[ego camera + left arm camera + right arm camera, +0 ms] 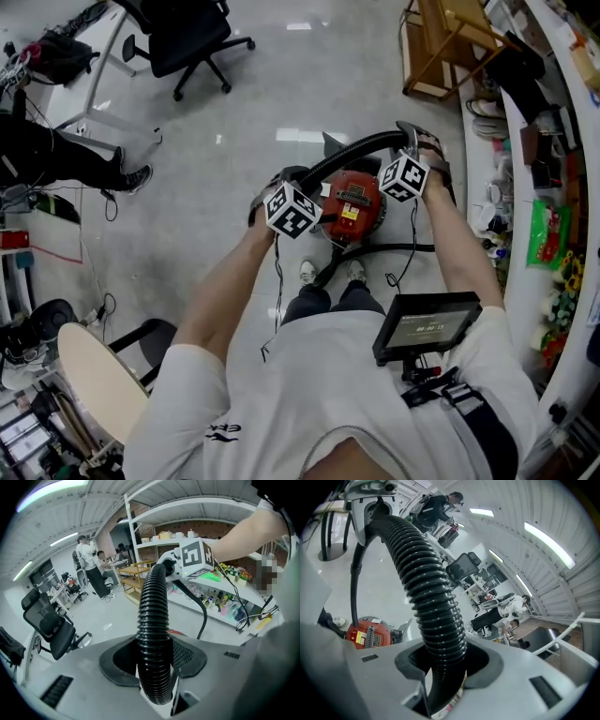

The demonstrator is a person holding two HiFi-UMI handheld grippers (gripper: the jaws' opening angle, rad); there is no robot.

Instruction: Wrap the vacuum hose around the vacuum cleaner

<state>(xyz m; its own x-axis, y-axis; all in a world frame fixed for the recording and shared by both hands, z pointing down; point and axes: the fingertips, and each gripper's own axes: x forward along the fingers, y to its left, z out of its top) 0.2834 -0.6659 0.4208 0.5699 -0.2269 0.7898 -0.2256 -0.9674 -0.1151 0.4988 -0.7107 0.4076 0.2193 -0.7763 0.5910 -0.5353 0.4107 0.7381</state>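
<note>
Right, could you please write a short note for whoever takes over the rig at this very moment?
Left gripper: shut on the vacuum hose.
Right gripper: shut on the same hose, further along.
Things: the hose arcs between the two grippers above the red vacuum cleaner, which stands on the floor by the person's feet.
Done: hose held up at two points.
Left: no full turn shows around the cleaner; the winding probably remains.

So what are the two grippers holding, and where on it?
The hose. The left gripper and right gripper each clamp its ribbed length at a different spot, with one stretch arching between them.
</note>
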